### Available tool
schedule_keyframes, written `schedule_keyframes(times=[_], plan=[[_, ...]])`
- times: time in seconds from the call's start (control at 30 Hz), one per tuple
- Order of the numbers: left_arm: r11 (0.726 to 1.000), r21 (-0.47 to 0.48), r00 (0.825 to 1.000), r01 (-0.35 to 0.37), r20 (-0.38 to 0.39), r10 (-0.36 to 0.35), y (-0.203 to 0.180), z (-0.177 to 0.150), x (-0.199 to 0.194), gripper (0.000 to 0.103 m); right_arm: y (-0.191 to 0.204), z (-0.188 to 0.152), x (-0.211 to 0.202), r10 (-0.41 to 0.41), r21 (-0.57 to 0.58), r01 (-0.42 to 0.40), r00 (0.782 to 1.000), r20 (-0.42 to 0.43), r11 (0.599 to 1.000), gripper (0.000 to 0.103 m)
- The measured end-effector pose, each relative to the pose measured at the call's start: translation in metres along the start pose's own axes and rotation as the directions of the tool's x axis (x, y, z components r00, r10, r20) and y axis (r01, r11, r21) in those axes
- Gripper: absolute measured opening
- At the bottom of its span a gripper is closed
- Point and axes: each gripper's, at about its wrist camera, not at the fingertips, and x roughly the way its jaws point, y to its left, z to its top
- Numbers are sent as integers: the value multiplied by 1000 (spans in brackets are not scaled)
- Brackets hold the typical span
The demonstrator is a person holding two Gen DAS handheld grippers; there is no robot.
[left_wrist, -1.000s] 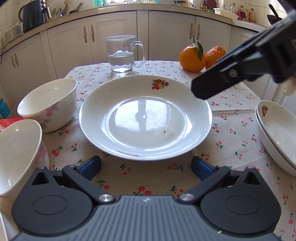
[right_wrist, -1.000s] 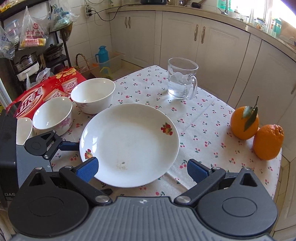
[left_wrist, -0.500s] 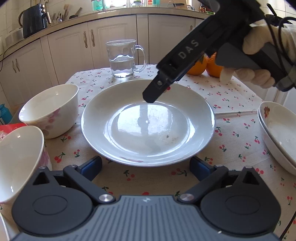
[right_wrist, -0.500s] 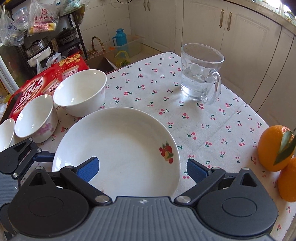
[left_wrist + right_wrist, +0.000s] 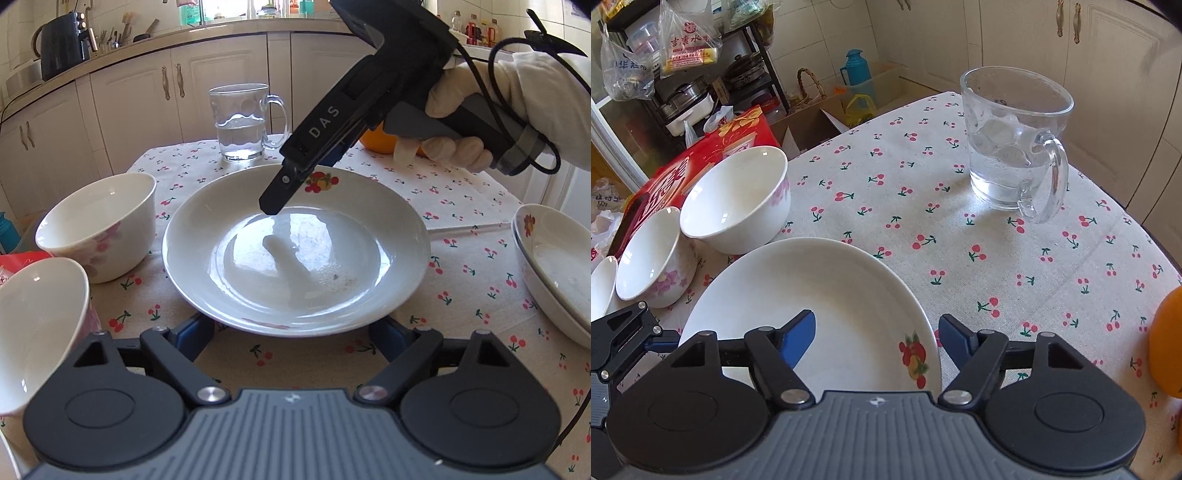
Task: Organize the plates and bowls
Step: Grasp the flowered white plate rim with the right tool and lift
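Since the earlier frame, the right tool (image 5: 875, 338) descended over the plate (image 5: 295, 251), jaws closing astride its far rim; left tool (image 5: 291, 338) jaws narrowed, apart, flanking its near rim.

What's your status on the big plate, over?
Right tongs straddle the plate rim, jaws just been closing, not yet pinched. Left tongs flank near rim, also closing, open. Bowl close beside plate.

Sunlit kitchen, cream cabinets (image 5: 133, 92).
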Motion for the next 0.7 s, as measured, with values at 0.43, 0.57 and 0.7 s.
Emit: schedule_keyframes(times=[0.43,0.57,0.7], plan=[[999,41,1000,9,-3,-9,0,1,-2,90,-7,-6,-5,67,30,-67,998,3,997,72],[998,60,1000,13,-4,-13,0,0,-5,90,-4,-11,-7,61,41,-61,998,-1,997,72],[996,80,999,40,-10,-39,1,-3,-9,90,-1,-17,-12,54,72,-54,999,2,996,72]])
